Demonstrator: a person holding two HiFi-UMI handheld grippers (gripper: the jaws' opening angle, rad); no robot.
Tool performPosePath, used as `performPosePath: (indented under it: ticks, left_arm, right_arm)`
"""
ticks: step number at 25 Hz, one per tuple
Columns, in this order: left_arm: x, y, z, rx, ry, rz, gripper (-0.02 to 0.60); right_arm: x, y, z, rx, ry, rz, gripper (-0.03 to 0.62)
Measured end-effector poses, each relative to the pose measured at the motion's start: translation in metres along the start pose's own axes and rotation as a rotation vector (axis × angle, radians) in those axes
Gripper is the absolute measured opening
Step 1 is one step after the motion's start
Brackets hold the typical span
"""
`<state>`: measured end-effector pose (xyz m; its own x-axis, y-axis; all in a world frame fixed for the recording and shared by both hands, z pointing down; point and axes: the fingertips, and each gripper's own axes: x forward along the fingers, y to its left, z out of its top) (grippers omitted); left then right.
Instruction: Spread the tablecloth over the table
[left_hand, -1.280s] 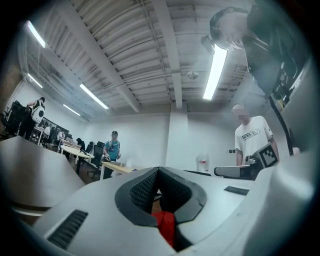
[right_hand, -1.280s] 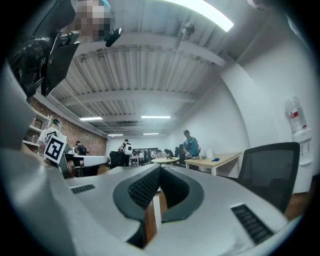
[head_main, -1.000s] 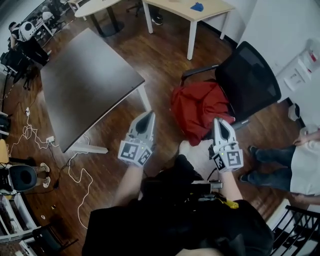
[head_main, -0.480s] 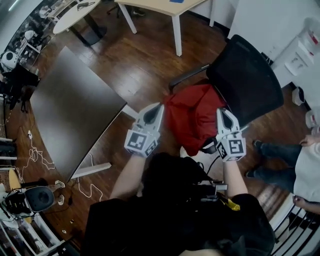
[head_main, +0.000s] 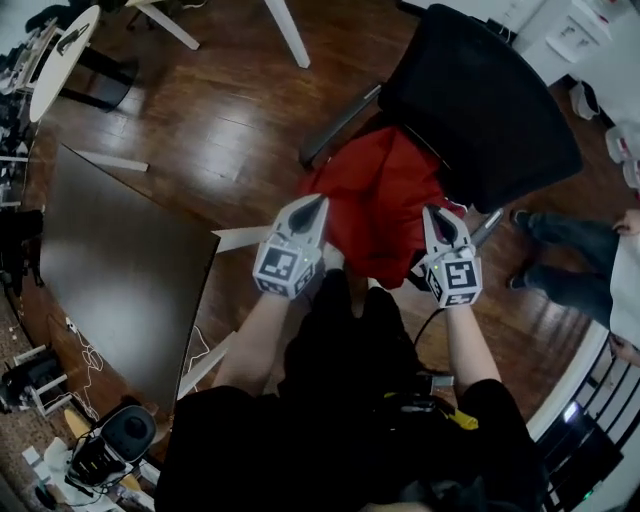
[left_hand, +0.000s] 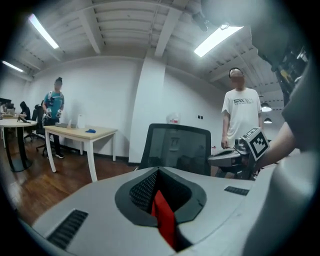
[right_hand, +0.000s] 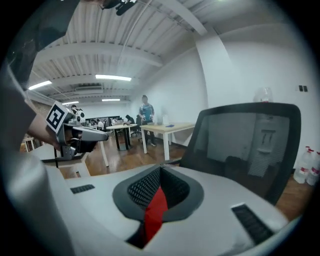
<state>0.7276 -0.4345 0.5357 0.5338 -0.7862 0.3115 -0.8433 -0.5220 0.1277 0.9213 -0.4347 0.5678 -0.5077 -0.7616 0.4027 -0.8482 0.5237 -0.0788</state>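
On chair (head_main: 490, 100), red tablecloth (head_main: 380, 205), seemingly crumpled.

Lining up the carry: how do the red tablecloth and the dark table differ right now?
The red tablecloth is crumpled in a heap on the black office chair; the dark table is flat and uncovered. The tablecloth lies right before the left gripper and right gripper; the table stands off to their left.

Seat of black chair (head_main: 480, 90) beneath red tablecloth (head_main: 375, 200); bystander (head_main: 570, 275) mostly beyond head view's right edge
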Motion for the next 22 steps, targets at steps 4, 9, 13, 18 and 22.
performPosePath:
  ticks: [4,9,13,18,22]
  left_arm:
    - [0.041,0.023,-0.044,0.048,0.147,-0.031,-0.008]
    - [0.086,0.045,-0.123,0.089,0.306,-0.054,0.073]
    - [0.107,0.053,-0.215,0.042,0.509,-0.078,0.359]
    - [0.110,0.052,-0.320,0.000,0.756,-0.105,0.578]
    - [0.117,0.051,-0.362,-0.018,0.841,-0.133,0.615]
  right_arm:
    - [0.034,-0.008,-0.051,-0.036,0.137,-0.006,0.029]
    - [0.072,-0.021,-0.123,-0.075,0.318,0.029,0.108]
    - [0.087,-0.017,-0.196,-0.137,0.533,0.094,0.401]
    - [0.107,-0.019,-0.273,-0.225,0.754,0.139,0.589]
    - [0.127,-0.034,-0.312,-0.201,0.852,0.113,0.591]
